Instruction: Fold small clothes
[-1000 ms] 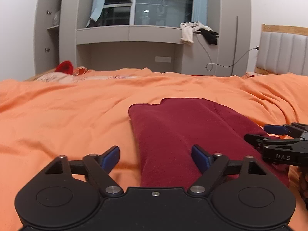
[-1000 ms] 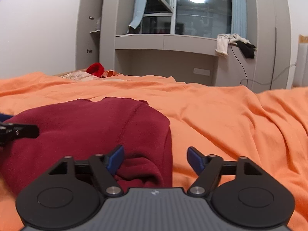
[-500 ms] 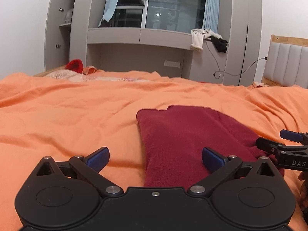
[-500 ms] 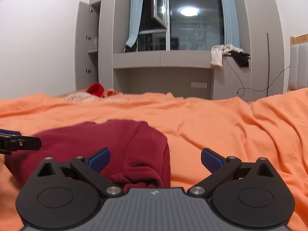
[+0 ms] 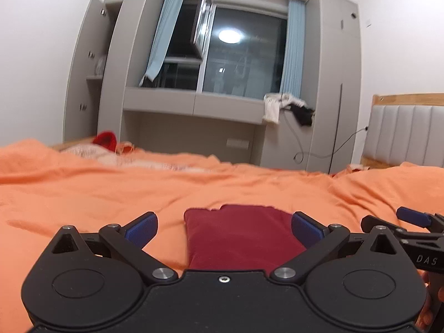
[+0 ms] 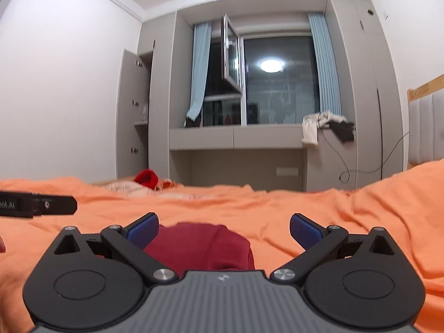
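Nearest first: left gripper (image 5: 224, 229) has its jaws spread wide, blue pads (image 5: 141, 228) well apart w/ nothing pinched between them. Same for the right gripper (image 6: 224, 229) — jaws fully apart, holding nothing. Both sit above the bed, clear of the cloth.

Just past the jaws lies the dark red garment (image 5: 241, 236), folded into a compact block and resting flat on the orange bedspread (image 5: 83, 188). In the left wrist view it shows centred between the pads; in the right wrist view it sits left of centre, its rounded fold toward the right side. The right gripper pokes in at the right edge of the left view, the left gripper's finger at the left edge of the right view, so the two flank the garment.

Farther back — a red item (image 6: 146, 178) and some pale fabric near the far edge of the bed. Behind that, grey built-in cabinets (image 6: 133, 116), a ledge w/ white and black clothes (image 6: 327, 127) draped over it, a dark window (image 6: 280, 83) w/ light blue curtains, and a padded headboard (image 5: 405, 136) at right.
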`<state>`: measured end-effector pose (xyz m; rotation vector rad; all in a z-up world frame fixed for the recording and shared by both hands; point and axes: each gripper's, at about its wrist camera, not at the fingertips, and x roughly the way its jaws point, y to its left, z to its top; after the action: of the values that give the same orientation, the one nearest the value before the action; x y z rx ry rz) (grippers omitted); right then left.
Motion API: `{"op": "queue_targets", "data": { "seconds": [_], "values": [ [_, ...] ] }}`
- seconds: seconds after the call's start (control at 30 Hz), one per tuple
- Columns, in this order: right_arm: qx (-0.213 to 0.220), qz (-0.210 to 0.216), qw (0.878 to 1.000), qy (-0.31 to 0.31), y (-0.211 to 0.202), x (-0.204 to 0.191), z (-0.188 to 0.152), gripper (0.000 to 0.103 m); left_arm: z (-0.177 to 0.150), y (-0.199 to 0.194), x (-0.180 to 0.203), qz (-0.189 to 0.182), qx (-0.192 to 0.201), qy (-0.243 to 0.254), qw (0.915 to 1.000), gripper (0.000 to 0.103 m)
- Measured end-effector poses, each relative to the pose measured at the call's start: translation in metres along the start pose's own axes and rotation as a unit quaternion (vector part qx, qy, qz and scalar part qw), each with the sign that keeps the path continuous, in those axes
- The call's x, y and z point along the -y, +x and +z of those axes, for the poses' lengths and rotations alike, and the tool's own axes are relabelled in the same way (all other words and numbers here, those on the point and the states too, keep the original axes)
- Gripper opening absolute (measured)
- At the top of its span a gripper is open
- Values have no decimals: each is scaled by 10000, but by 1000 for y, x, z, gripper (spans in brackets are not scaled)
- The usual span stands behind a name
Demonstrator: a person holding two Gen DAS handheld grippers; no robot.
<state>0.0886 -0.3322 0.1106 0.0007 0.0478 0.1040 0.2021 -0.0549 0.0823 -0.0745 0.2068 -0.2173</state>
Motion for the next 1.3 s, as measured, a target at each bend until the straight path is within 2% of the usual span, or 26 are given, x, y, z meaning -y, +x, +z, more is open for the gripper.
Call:
{"op": "queue_targets", "data": {
  "seconds": [0.2,0.63,0.87,1.07,1.3],
  "values": [
    [352,-61,9993,98,-43,-6,1,103,-15,-42,7,76,338,217,9992,102],
    [645,-182,9977,-79,-117,-31,-17,103,-47,-105,5,148,542,199,9982,102],
    [611,-274,9977,-42,-139,-42,-26,103,-55,-125,0,200,497,120,9985,102],
    [384,-341,9987,4,-145,-48,-36,103,-63,-137,-1,199,386,95,9990,102],
    [161,-395,9991,4,-149,-54,-44,103,-74,-144,3,160,98,176,9997,102]
  ]
}}
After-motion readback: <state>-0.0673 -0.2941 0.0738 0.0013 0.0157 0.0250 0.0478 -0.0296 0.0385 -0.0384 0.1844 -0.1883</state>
